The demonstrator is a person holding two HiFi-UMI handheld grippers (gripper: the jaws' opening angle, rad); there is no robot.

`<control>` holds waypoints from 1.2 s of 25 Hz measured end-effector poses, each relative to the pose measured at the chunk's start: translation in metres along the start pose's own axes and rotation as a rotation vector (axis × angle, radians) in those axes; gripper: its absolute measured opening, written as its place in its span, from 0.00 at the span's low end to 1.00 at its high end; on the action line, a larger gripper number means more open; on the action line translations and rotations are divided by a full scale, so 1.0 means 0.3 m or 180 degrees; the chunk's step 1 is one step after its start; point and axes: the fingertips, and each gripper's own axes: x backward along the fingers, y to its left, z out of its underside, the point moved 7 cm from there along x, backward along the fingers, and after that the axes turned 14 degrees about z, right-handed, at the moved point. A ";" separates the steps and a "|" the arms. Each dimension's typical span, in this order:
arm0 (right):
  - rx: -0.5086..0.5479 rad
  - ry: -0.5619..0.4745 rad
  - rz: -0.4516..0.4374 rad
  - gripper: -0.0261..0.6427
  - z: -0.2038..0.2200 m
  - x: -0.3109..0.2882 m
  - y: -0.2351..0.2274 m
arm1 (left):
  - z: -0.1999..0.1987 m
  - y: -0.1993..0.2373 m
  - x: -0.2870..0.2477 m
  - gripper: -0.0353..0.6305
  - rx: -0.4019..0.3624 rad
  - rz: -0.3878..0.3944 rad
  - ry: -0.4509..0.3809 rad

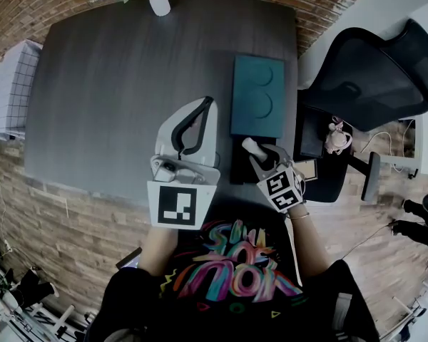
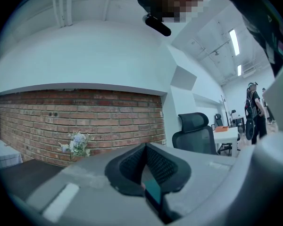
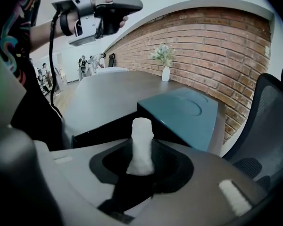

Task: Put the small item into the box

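Nearest the lens: black shirt (image 1: pixel 232 276) with a bright print, forearms reaching out over the near table edge. Right gripper (image 1: pixel 260 158) clamped on the small item (image 1: pixel 252 147), a stubby white piece standing up between the pads, poised over the black box (image 1: pixel 237 172). Left gripper (image 1: pixel 205 105) empty, jaws together, held level to the left of the box and apart from it.

Step in hand, judging by the layout: lowering the item into the box.
- Centre the item over the dark opening, clear of the walls.
- Lower close to the bottom, then part the jaws.
- Avoid releasing from height: risk of bounce-out with so light a piece.
- Steer clear of the teal lid (image 1: pixel 257 96) lying just beyond the box.

Surface: dark grey table (image 1: pixel 107 84), matt, mostly bare, with a white vase (image 1: pixel 159 3) of flowers at the far edge.

Room: brick wall (image 1: pixel 28 6), wood floor (image 1: pixel 50 226), black mesh chair (image 1: pixel 374 77) at the right.
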 end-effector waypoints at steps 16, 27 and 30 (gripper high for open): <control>-0.0043 0.0094 -0.0064 0.24 -0.004 -0.005 -0.005 | -0.002 -0.002 0.003 0.05 -0.0006 0.0023 -0.0014; -0.0103 0.0108 -0.0085 0.27 -0.007 -0.003 0.001 | -0.002 0.014 0.016 0.06 -0.0002 -0.0016 -0.0040; -0.0135 0.0111 -0.0089 0.27 -0.009 -0.003 0.000 | -0.004 0.018 0.022 0.06 0.0005 -0.0029 -0.0043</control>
